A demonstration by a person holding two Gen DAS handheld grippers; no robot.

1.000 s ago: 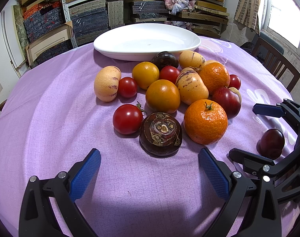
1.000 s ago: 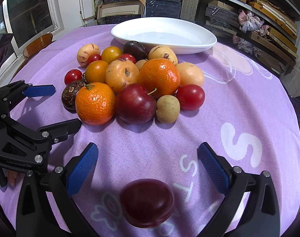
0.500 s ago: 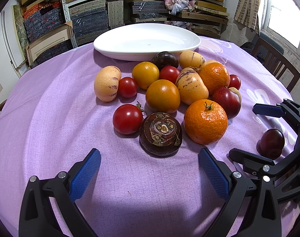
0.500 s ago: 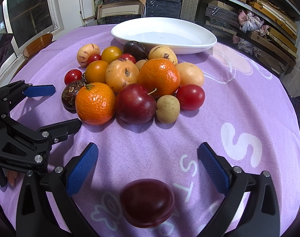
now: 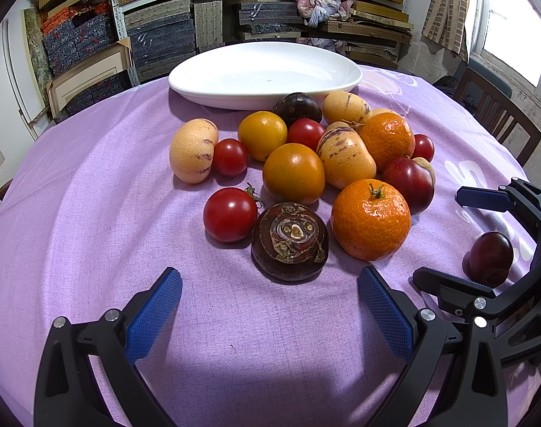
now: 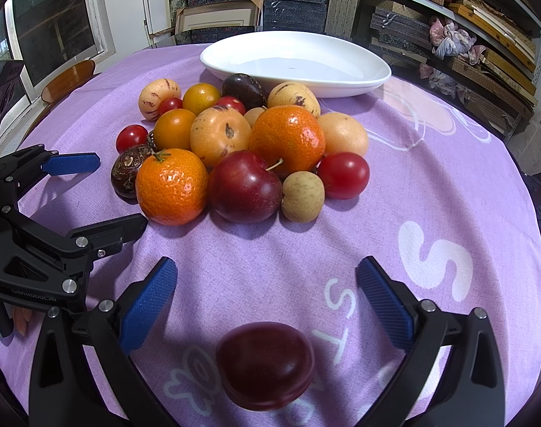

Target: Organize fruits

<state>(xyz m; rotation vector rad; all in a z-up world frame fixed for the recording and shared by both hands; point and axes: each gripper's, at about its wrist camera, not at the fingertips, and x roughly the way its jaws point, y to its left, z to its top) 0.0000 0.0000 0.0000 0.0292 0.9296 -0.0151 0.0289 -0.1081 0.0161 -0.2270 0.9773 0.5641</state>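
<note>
A pile of fruit lies on the purple tablecloth [image 5: 92,235]: tangerines [image 5: 370,219], red tomatoes [image 5: 230,214], yellow striped melons [image 5: 192,149], a dark brown round fruit [image 5: 290,241] and a red plum [image 6: 244,185]. A white oval plate [image 5: 266,71] stands empty behind the pile. My left gripper [image 5: 268,311] is open and empty just in front of the dark brown fruit. My right gripper [image 6: 266,302] is open, with a lone dark red plum [image 6: 265,364] lying on the cloth between its fingers, not gripped. That plum also shows in the left wrist view [image 5: 490,258].
Shelves stacked with boxes and mats [image 5: 163,25] line the wall behind the table. A wooden chair [image 5: 494,114] stands at the far right edge, another chair [image 6: 65,80] at the left by a window. The cloth carries white printed letters [image 6: 436,267].
</note>
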